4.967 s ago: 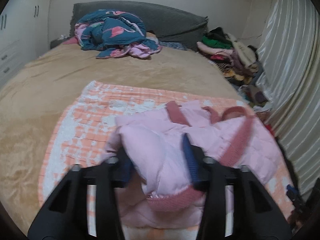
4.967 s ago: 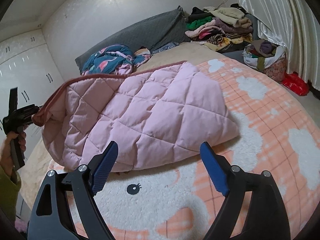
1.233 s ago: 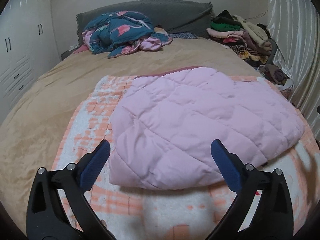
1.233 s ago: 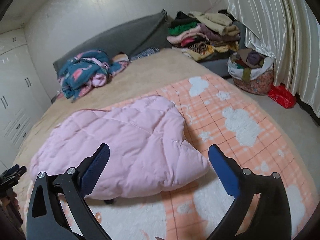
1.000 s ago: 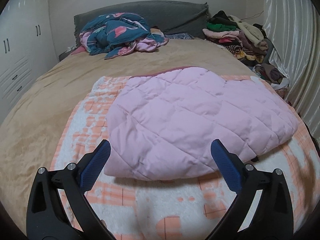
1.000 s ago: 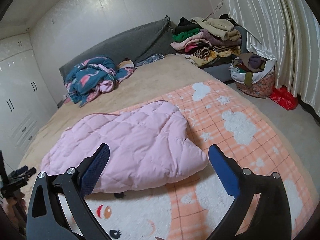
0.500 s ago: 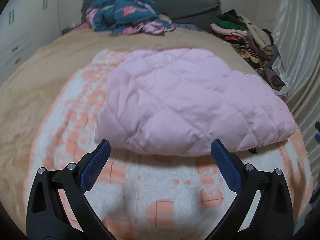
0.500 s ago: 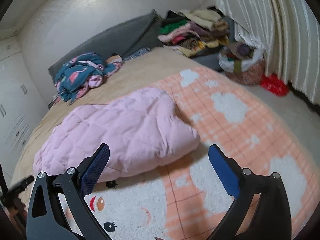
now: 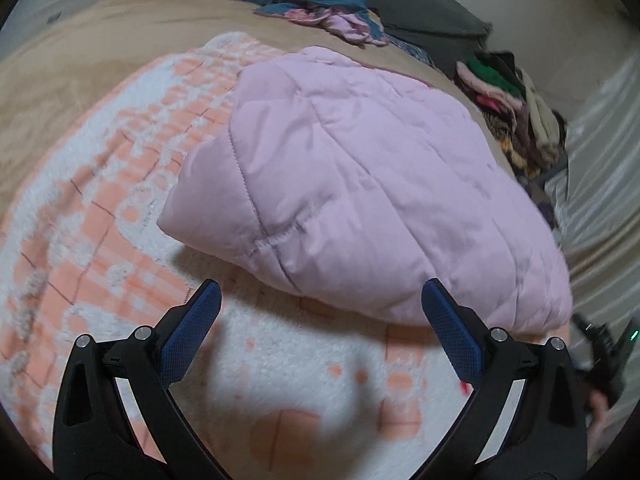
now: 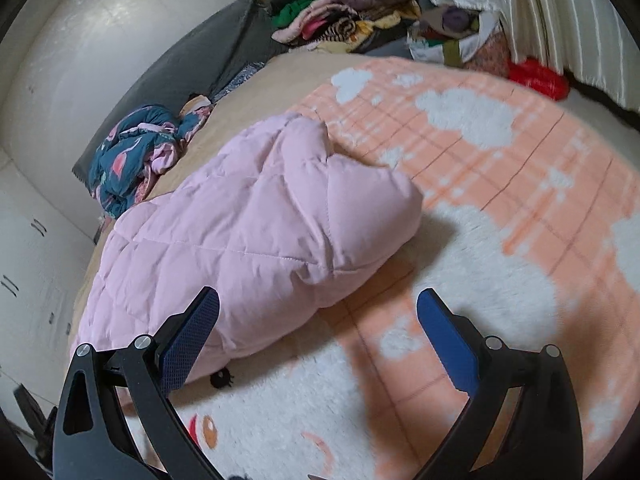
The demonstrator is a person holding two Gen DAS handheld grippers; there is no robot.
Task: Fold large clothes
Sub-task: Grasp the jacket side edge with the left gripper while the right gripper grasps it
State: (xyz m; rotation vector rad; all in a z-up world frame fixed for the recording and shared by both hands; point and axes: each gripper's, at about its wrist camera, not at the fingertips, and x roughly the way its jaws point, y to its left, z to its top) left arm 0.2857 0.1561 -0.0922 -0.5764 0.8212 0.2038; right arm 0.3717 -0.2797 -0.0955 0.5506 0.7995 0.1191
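Note:
A pink quilted jacket (image 9: 352,184) lies folded in a thick bundle on the orange-and-white plush blanket (image 9: 100,248). My left gripper (image 9: 320,300) hangs open just short of the bundle's near edge, nothing between its blue pads. In the right wrist view the same jacket (image 10: 256,232) fills the middle, its rounded end pointing right. My right gripper (image 10: 318,308) is open too, hovering over the bundle's near right corner and the blanket (image 10: 500,208). The other gripper's black body shows at the far right edge of the left wrist view, held by a hand.
A teal and pink patterned garment (image 10: 132,156) is heaped by the grey headboard cushion (image 10: 224,44). A pile of mixed clothes (image 10: 344,12) sits at the far side, with a full basket (image 10: 464,36) and a red bag (image 10: 540,78) on the floor near the curtain (image 10: 560,16).
Five seconds ago my left gripper was shut on the lifted jacket; it has let go and the jacket lies folded. Over the last second both grippers have dropped closer to its near edge.

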